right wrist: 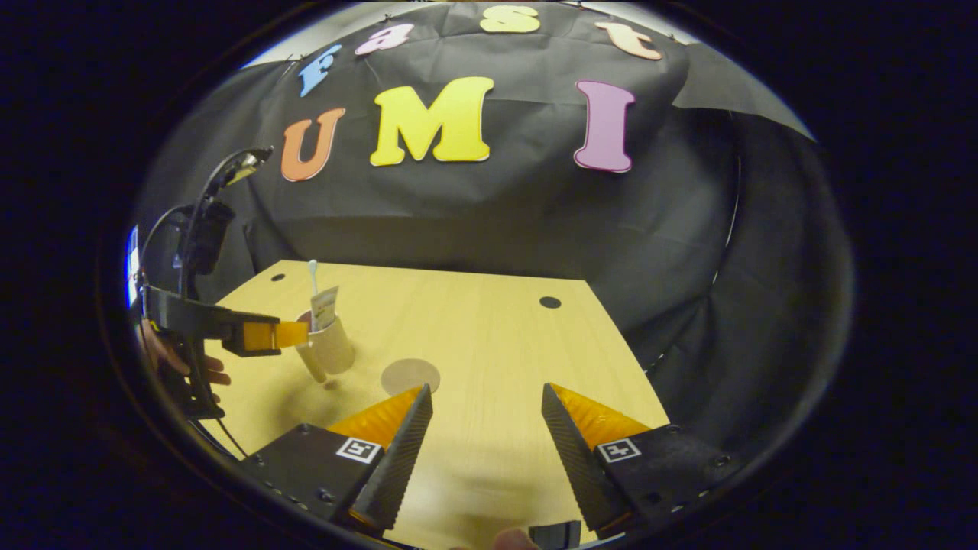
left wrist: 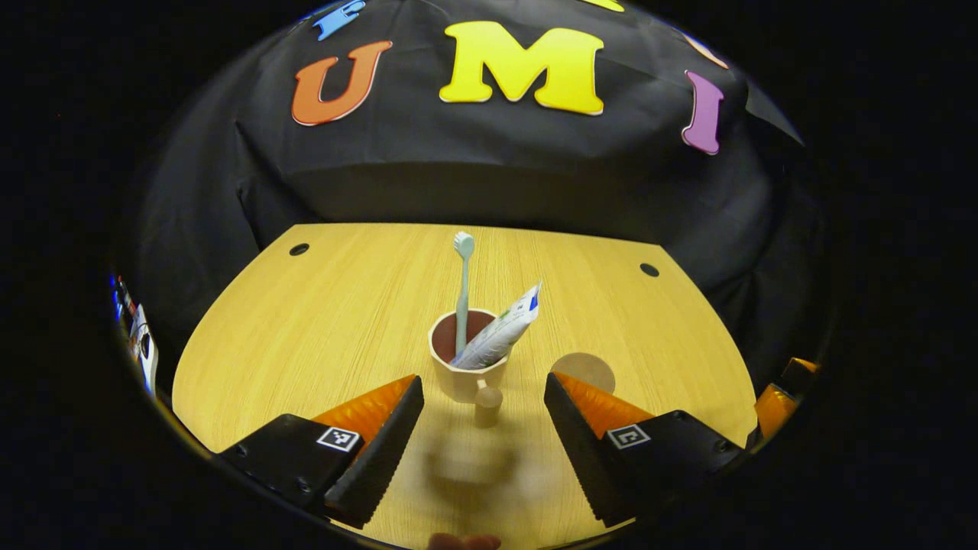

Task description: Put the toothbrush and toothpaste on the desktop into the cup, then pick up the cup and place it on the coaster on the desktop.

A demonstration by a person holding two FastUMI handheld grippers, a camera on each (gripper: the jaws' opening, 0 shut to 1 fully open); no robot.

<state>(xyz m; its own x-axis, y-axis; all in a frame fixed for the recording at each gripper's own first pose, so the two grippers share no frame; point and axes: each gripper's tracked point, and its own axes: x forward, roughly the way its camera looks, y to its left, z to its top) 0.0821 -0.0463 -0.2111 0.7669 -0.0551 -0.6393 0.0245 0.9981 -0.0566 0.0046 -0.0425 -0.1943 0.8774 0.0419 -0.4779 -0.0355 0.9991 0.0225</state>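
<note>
A beige cup [left wrist: 463,376] with a dark inside stands on the wooden desktop [left wrist: 321,328], its handle toward me. A pale green toothbrush [left wrist: 462,294] stands upright in it, and a white toothpaste tube [left wrist: 500,328] leans to the right in it. The round coaster [left wrist: 584,371] lies flat just right of the cup. My left gripper [left wrist: 483,388] is open, its fingertips either side of the cup's handle and a little short of the cup. In the right gripper view the cup [right wrist: 330,344] and coaster [right wrist: 410,375] sit at left, the left gripper [right wrist: 267,334] beside the cup. My right gripper [right wrist: 486,396] is open over bare wood.
The desktop has two small dark holes [left wrist: 299,249] [left wrist: 649,269] near its far edge. Black cloth drapes the back and right sides. A person's hand [right wrist: 172,355] holds the left gripper at the far left of the right gripper view.
</note>
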